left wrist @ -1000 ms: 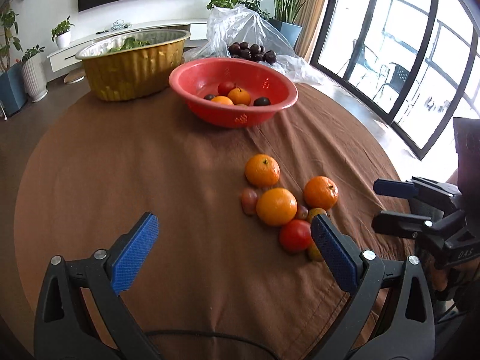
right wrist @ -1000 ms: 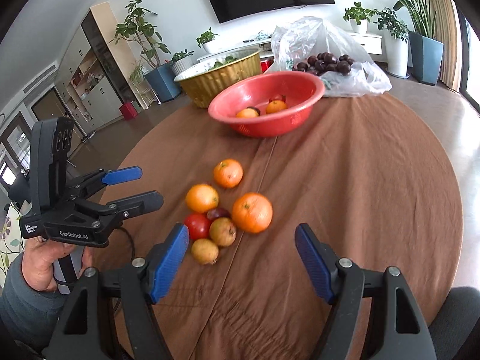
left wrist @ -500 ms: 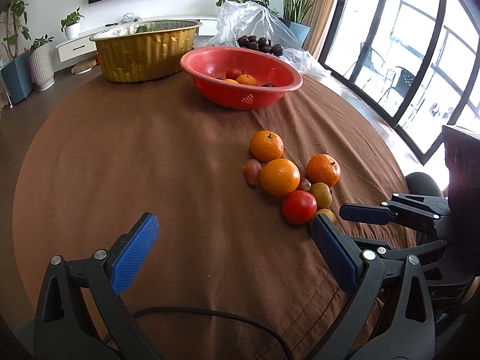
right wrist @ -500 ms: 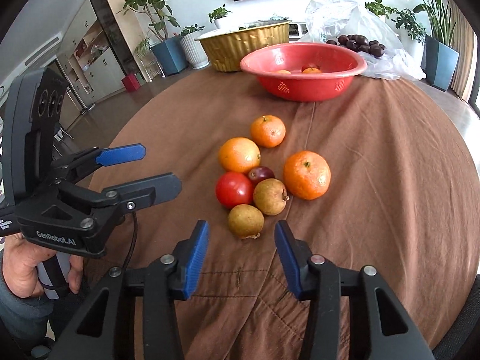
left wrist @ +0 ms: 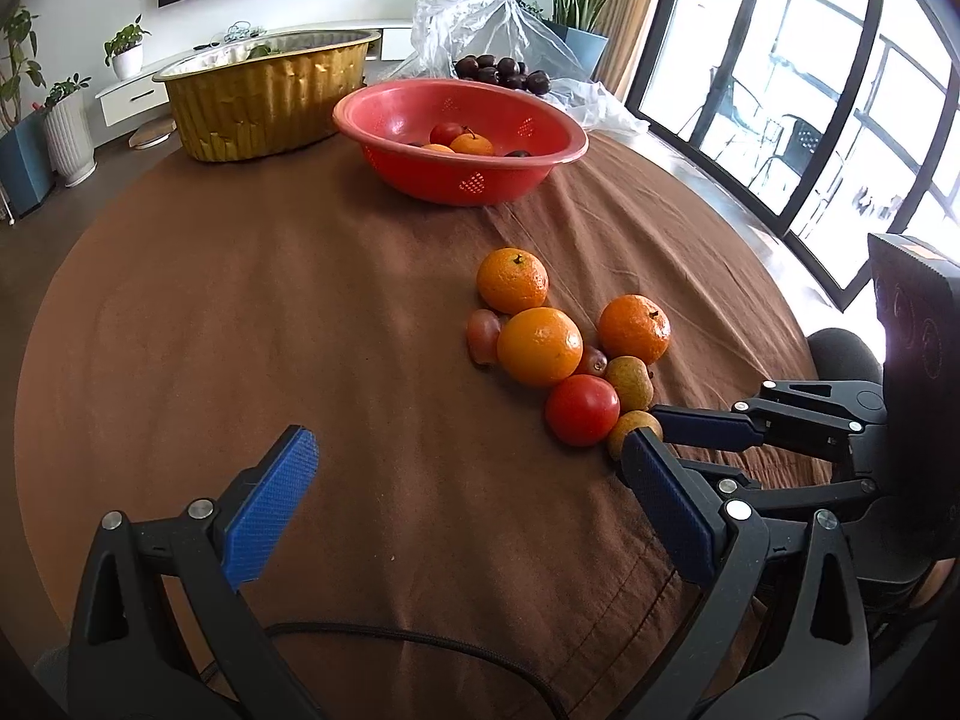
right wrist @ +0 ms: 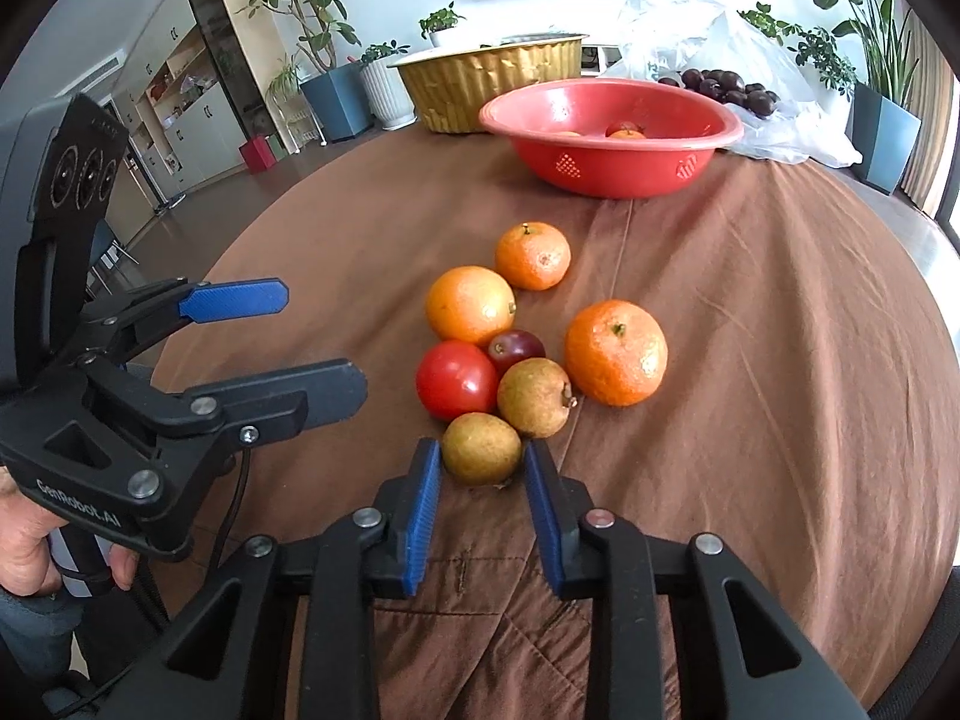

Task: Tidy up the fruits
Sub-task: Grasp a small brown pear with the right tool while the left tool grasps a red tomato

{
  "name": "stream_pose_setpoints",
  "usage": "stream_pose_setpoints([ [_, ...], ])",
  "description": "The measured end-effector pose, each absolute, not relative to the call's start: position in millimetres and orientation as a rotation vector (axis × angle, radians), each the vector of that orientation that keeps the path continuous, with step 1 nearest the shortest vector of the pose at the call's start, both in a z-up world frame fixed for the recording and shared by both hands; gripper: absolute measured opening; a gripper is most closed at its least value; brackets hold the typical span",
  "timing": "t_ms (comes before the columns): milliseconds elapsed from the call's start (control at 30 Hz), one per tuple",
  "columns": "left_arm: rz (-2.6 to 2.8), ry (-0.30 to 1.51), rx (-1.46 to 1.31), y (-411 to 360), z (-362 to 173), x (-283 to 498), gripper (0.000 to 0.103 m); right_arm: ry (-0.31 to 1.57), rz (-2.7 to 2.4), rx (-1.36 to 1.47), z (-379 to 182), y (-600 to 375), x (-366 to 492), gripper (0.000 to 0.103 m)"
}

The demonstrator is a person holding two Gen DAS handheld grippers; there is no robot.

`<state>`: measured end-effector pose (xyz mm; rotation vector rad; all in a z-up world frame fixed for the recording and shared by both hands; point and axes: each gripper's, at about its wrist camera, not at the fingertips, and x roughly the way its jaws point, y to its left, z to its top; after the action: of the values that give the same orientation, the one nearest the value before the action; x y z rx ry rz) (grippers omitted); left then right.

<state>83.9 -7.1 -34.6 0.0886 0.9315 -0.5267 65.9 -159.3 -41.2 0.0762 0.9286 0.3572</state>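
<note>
1. At the bottom centre of the right wrist view, the right gripper (right wrist: 483,468) has just been closing its jaws, and its blue pads now press on either side of the nearest brown pear (right wrist: 481,447) — the fruit is clamped between them and sits on the brown tablecloth (right wrist: 780,360).
2. At the left edge of that view, the left gripper (right wrist: 300,336) hangs above the cloth with its fingers spread wide and nothing between them; a hand (right wrist: 27,546) grips its handle at the lower left.
3. In the left wrist view, the same left gripper (left wrist: 462,492) fills the bottom of the frame, its blue pads far apart over bare cloth.
4. Just above the held pear lie a second brown pear (right wrist: 534,397) and a red tomato (right wrist: 457,380), touching one another, with a small dark plum (right wrist: 517,345) tucked behind them.
5. Around these, towards the middle of the frame, sit three oranges: one to the right (right wrist: 616,352), one upper left of the plum (right wrist: 470,305), and one further up (right wrist: 533,255).
6. In the left wrist view a small reddish fruit (left wrist: 483,336) rests against the left side of the middle orange.
7. In the upper centre stands the red bowl (right wrist: 612,162) — a few fruits lie inside it.
8. Behind it, at the upper left, is a gold foil tub (right wrist: 492,90); at the upper right, a clear plastic bag (right wrist: 690,36) holds dark plums (right wrist: 726,87).
</note>
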Motion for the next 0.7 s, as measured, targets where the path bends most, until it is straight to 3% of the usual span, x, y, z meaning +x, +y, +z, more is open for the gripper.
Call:
stream_pose_setpoints([
  [533,-0.620,0.958,0.122,-41.8,-45.1,86.5,0.102,0.926,0.295,0.122,-29.0,-196.2,55.6,0.030],
  [600,-0.638,0.965,0.131,-45.9,-47.5,85.8,0.096,0.920,0.283,0.130,-27.4,-202.3,55.6,0.030],
  [700,-0.662,0.985,0.136,-50.1,-51.5,86.5,0.077,0.919,0.279,0.139,-27.8,-205.6,56.5,0.030],
])
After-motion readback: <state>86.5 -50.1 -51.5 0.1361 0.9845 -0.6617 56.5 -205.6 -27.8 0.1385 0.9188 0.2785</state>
